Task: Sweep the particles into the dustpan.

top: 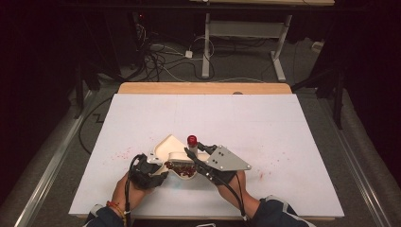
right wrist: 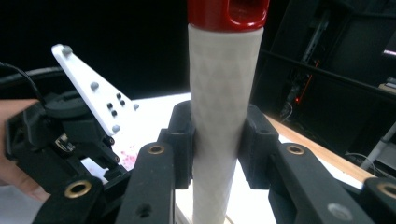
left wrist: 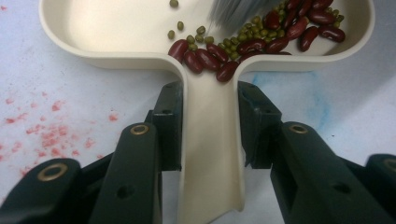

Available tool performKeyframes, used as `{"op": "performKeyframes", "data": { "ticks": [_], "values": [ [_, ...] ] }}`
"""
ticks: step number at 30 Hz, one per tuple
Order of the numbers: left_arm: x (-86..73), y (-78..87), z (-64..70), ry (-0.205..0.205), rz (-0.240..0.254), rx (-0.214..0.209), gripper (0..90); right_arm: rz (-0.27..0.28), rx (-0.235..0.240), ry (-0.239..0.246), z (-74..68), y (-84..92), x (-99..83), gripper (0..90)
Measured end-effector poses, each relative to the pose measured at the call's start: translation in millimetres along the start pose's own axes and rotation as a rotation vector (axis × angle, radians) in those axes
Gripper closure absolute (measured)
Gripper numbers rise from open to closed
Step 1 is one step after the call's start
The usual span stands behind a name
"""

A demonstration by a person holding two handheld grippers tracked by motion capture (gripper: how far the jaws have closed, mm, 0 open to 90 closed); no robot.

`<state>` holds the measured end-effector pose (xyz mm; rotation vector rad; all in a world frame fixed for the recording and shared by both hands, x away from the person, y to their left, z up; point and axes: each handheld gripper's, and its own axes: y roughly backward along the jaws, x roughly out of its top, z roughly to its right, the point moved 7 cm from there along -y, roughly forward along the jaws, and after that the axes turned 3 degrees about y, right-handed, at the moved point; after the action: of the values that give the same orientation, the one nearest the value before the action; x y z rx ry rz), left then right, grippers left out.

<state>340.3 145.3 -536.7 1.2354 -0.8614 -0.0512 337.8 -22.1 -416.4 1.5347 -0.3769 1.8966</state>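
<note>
A cream dustpan (top: 169, 144) lies on the white table sheet near the front edge. My left gripper (left wrist: 210, 100) is shut on its handle (left wrist: 210, 158), one jaw on each side. Red kidney beans (left wrist: 205, 57) and small green beans (left wrist: 254, 35) lie in the pan, piled towards the handle's mouth and the right side. My right gripper (right wrist: 219, 135) is shut on a brush's white textured handle (right wrist: 224, 88), which stands upright and has a red cap (right wrist: 229, 11). The brush's grey bristles (left wrist: 238, 9) reach into the pan among the beans. In the high view the right gripper (top: 198, 158) sits just right of the pan.
Red stains (top: 124, 153) mark the sheet left of the pan, and a faint blue smear (left wrist: 317, 107) lies right of the handle. The left gripper with its pale plate (right wrist: 88, 88) and a hand show close by in the right gripper view. The sheet stretches wide beyond the pan.
</note>
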Motion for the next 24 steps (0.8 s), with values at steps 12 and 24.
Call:
{"op": "performKeyframes", "data": {
  "ticks": [12,24],
  "values": [
    [-3.9,5.7,-13.4,0.025,0.025,0.009,62.9,0.012,-0.011,-0.007,24.8,22.9,10.4,69.8],
    [-3.2,5.0,-18.6,0.023,0.024,0.023,62.9,-0.038,-0.022,0.004,59.1,62.3,6.3,69.8]
  ]
}}
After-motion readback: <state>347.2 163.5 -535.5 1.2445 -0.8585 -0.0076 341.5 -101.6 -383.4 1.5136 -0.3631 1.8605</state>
